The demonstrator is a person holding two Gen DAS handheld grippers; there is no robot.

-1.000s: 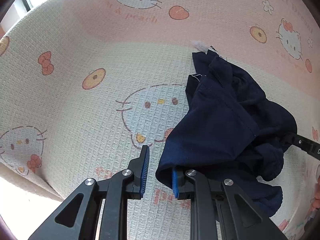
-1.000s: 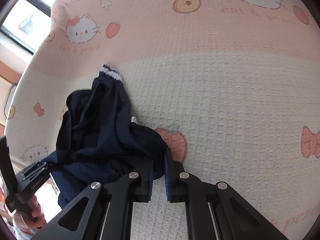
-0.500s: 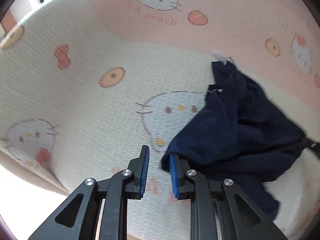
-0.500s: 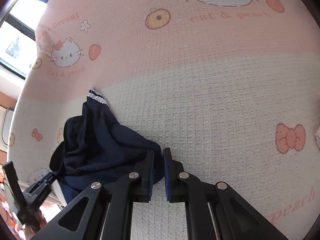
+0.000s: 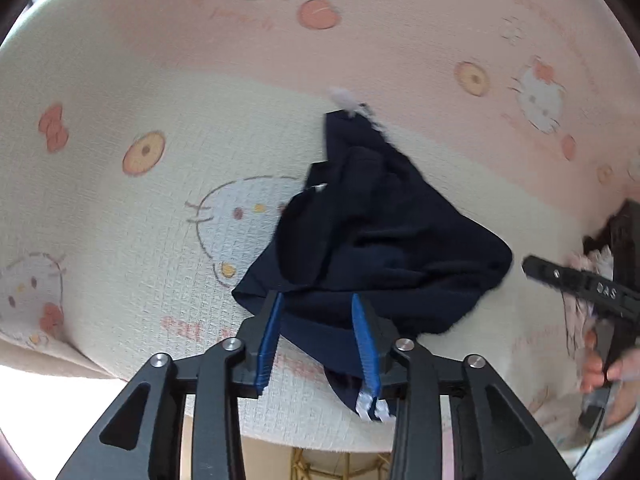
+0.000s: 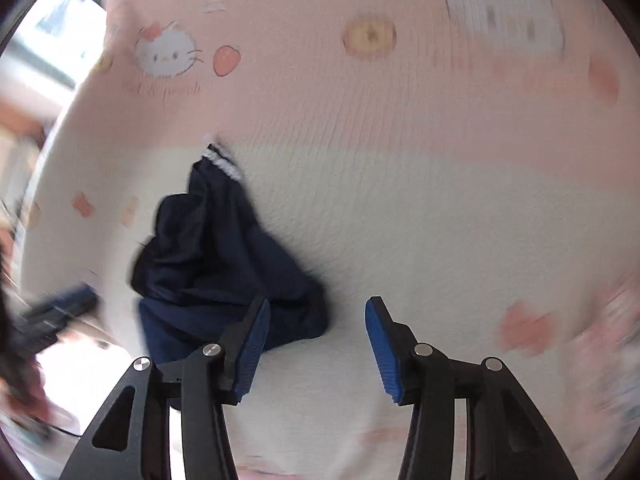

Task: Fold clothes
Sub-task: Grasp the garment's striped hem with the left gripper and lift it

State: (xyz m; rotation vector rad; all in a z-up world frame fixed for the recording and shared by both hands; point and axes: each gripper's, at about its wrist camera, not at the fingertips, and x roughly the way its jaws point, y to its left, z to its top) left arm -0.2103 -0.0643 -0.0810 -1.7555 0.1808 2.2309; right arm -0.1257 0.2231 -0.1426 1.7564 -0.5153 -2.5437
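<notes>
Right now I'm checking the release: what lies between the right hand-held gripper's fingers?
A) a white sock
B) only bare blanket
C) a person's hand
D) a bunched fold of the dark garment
B: the right hand-held gripper stands wide open over bare blanket, and the garment lies left of its fingers.

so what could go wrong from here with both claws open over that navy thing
1. The navy garment lies bunched, not flat, on the blanket, so a fold now would likely set creases.
2. A hem hangs between the left claw pads; it may snag.
3. The right claw holds nothing; regrasping could catch several layers.
</notes>
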